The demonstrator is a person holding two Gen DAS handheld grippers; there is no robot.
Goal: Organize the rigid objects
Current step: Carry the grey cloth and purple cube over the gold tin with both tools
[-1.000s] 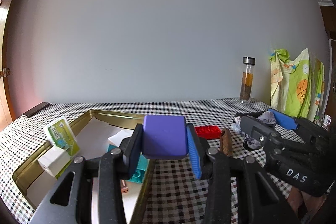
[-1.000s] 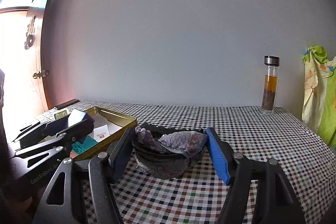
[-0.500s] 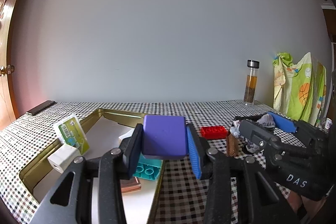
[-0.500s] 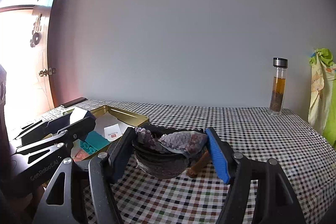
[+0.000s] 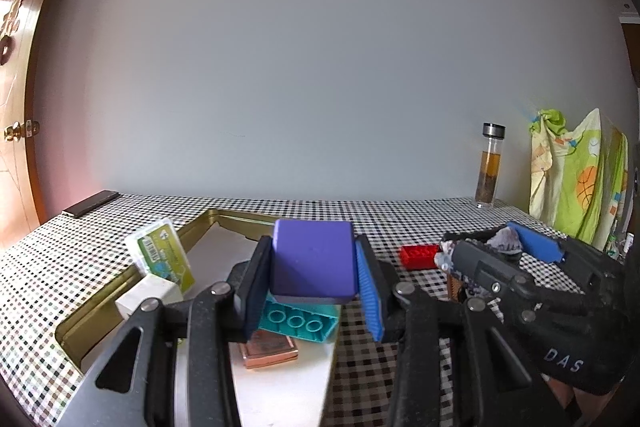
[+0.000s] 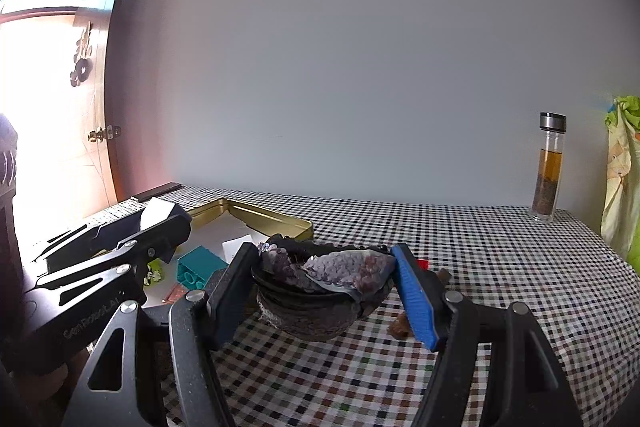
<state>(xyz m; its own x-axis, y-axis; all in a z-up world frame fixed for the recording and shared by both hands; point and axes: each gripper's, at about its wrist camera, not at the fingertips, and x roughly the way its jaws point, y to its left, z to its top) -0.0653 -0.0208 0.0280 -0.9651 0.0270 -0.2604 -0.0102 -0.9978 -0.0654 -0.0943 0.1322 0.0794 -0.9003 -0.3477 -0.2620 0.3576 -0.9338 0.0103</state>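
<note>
My left gripper (image 5: 314, 291) is shut on a purple block (image 5: 314, 261) and holds it above the gold tray (image 5: 236, 217). In the tray lie a teal brick (image 5: 298, 321), a copper plate (image 5: 270, 349), a green card pack (image 5: 162, 257) and a white cube (image 5: 148, 295). My right gripper (image 6: 326, 293) is shut on a crumpled dark cloth bundle (image 6: 324, 283) above the checked table. It also shows at the right of the left wrist view (image 5: 504, 247). A red brick (image 5: 418, 256) and a brown piece (image 6: 400, 327) lie on the table.
A glass bottle (image 6: 549, 167) stands at the table's back right. A colourful cloth (image 5: 576, 175) hangs at the right. A dark flat bar (image 5: 90, 207) lies at the back left edge. A wooden door (image 6: 96, 123) is at the left.
Both grippers have risen and tilted a little, each with its load. More of the tray's contents shows under the purple block. Both grips are unchanged.
</note>
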